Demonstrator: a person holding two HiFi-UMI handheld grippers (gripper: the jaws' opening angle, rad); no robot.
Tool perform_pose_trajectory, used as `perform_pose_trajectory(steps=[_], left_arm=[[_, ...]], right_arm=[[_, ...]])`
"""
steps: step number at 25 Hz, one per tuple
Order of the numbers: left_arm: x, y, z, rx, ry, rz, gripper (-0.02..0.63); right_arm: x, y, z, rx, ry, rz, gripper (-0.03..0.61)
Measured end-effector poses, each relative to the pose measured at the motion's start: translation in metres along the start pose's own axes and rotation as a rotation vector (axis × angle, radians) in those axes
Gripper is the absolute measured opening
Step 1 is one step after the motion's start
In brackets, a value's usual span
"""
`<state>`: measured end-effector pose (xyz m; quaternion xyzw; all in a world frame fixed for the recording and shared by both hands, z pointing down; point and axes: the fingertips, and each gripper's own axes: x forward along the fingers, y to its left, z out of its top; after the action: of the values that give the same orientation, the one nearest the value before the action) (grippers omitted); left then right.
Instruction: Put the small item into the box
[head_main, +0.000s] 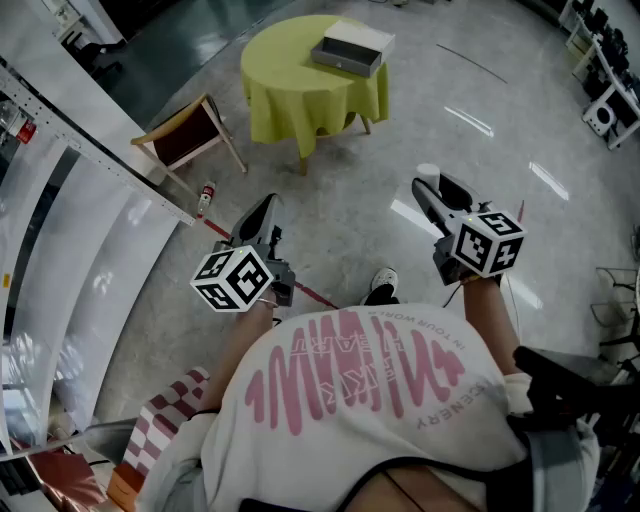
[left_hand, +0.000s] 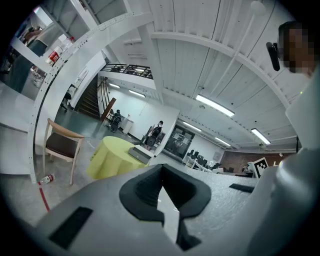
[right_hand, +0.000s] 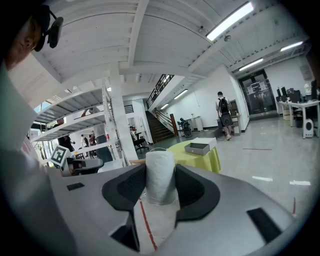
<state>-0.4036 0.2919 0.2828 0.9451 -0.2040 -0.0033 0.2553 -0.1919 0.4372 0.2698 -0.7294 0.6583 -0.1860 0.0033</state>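
White and papery, the small roll (right_hand: 160, 180) looks light and squashy, held round its middle in the right gripper's (head_main: 432, 187) jaws, far from the box (head_main: 352, 48) on the worktop (head_main: 290, 95), while the left gripper's (left_hand: 160, 172) jaws are closed and empty.

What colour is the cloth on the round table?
Yellow-green. The tablecloth shows best in the head view.

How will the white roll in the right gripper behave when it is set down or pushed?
The white roll looks like wound soft paper, so it is probably light and a little squashy in the right gripper. Its textured surface should not slip much. Being a cylinder, it may roll if laid on its side.
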Motion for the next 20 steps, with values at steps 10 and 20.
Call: perform_pose_trajectory(steps=[10,20], left_arm=[[0.003,0.002,0.001,0.011,-0.003,-0.007,0.008],[0.034,0.006,0.007,0.034,0.001,-0.010,0.008]], right_arm=[[0.001,-0.004,-0.002,-0.004,-0.003,-0.010,0.178],[0.024,-0.046,0.004,0.090,-0.001,-0.010,0.178]])
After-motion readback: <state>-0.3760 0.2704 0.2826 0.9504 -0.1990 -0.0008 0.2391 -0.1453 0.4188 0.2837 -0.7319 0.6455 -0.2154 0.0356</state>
